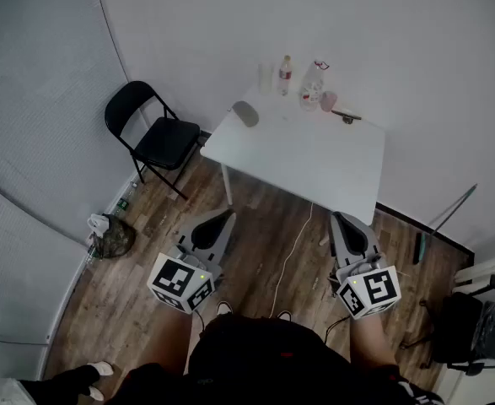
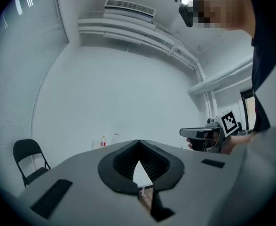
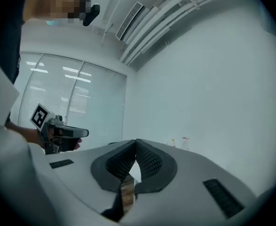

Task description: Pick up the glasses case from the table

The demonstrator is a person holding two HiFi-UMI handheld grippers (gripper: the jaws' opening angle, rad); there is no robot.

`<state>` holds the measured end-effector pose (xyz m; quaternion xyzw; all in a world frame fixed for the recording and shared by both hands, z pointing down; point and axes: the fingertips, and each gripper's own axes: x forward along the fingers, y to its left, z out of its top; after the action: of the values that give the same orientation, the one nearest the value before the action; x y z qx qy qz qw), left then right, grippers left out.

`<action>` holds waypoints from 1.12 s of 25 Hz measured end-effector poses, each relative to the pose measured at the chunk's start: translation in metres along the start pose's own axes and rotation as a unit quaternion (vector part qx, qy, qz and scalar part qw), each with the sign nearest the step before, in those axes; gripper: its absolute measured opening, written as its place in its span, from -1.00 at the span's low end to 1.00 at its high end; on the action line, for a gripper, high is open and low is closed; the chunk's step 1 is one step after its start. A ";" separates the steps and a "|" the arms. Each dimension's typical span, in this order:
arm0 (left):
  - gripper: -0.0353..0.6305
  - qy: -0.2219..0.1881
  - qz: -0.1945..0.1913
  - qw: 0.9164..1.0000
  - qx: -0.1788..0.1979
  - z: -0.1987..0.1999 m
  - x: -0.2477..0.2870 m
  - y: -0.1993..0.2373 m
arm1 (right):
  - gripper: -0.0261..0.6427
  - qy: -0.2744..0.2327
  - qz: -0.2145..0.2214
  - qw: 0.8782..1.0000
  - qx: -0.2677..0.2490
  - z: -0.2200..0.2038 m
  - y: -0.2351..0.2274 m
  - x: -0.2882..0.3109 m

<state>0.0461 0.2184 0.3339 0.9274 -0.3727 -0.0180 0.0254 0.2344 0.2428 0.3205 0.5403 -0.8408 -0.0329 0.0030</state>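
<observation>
1. Grey oval glasses case (image 1: pixel 245 113): lying at the left corner of the white rectangular table (image 1: pixel 314 163).
2. Left gripper (image 1: pixel 222 218) and right gripper (image 1: pixel 340 219): jaws pressed together, empty, short of the table's near edge.

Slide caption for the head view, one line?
Left gripper and right gripper, jaws shut, held short of the white table; glasses case lies untouched on it.

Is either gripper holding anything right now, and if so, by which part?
Nothing is held. The left gripper and right gripper are both shut and empty; the glasses case lies on the table.
</observation>
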 end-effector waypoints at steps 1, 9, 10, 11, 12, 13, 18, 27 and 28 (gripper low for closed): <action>-0.83 0.000 -0.001 1.000 0.000 0.000 -0.001 -0.001 | -0.86 0.000 0.000 1.000 0.000 0.000 0.001 -0.001; -0.83 0.000 0.002 1.000 0.001 0.003 -0.007 -0.001 | -0.86 -0.001 0.000 1.000 0.001 0.002 0.004 0.000; -0.83 0.000 0.002 1.000 0.002 0.003 -0.008 0.000 | -0.86 -0.004 0.000 1.000 0.005 0.002 0.004 0.001; -0.83 0.000 0.003 1.000 0.002 0.003 -0.009 0.001 | -0.86 -0.009 0.002 1.000 0.010 0.003 0.005 0.001; -0.83 0.001 0.004 1.000 0.002 0.003 -0.010 0.002 | -0.86 -0.014 0.002 1.000 0.016 0.004 0.006 0.002; -0.83 0.002 0.005 1.000 0.002 0.003 -0.011 0.003 | -0.86 -0.018 0.001 1.000 0.022 0.004 0.006 0.002; -0.83 0.003 0.008 1.000 0.000 0.002 -0.014 0.006 | -0.86 -0.010 -0.003 0.999 0.030 -0.001 0.006 0.006; -0.83 0.003 0.016 1.000 -0.010 -0.007 -0.030 0.028 | -0.86 0.008 -0.014 0.999 0.044 -0.018 0.021 0.022; -0.83 0.002 0.017 1.000 -0.013 -0.008 -0.034 0.034 | -0.86 0.010 -0.011 0.999 0.041 -0.019 0.027 0.027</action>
<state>-0.0012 0.2174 0.3448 0.9204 -0.3885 -0.0201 0.0386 0.1991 0.2290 0.3403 0.5492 -0.8356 0.0074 -0.0110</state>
